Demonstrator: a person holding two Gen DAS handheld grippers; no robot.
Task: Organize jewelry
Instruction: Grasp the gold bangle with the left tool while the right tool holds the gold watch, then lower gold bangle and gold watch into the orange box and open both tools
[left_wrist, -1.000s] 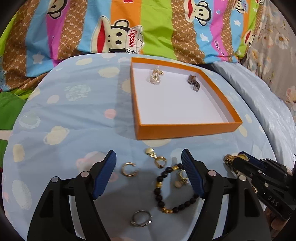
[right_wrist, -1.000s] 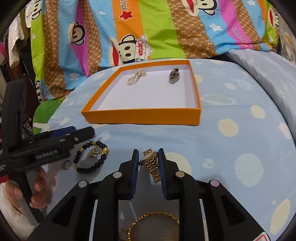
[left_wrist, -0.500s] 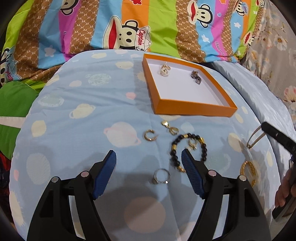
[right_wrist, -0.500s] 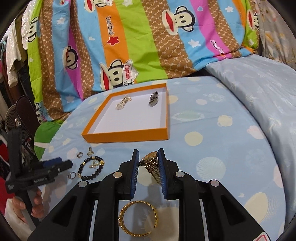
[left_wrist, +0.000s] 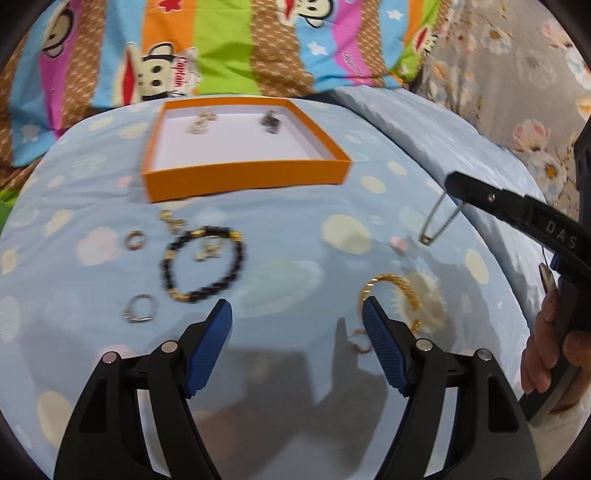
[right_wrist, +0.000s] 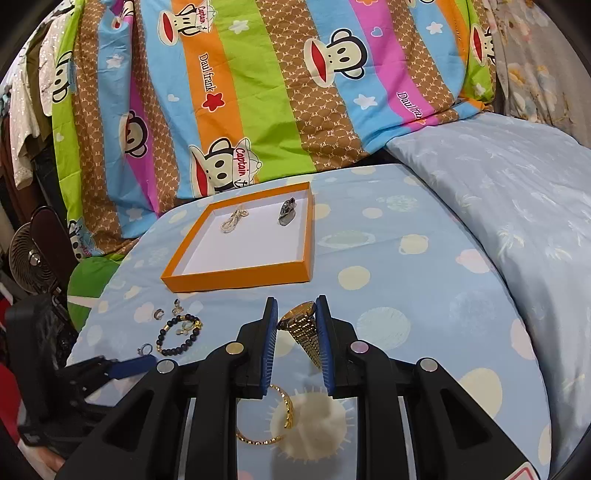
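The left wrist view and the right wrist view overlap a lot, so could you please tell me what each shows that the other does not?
Only the left wrist view shows the small gold earring lying beside the left gripper, whose jaws stand open and empty.

Only the right wrist view shows the gold watch close up, clamped in the right gripper, and a fan at the far left.

Both show the orange tray holding two pieces, the black bead bracelet, the gold bangle and the rings.
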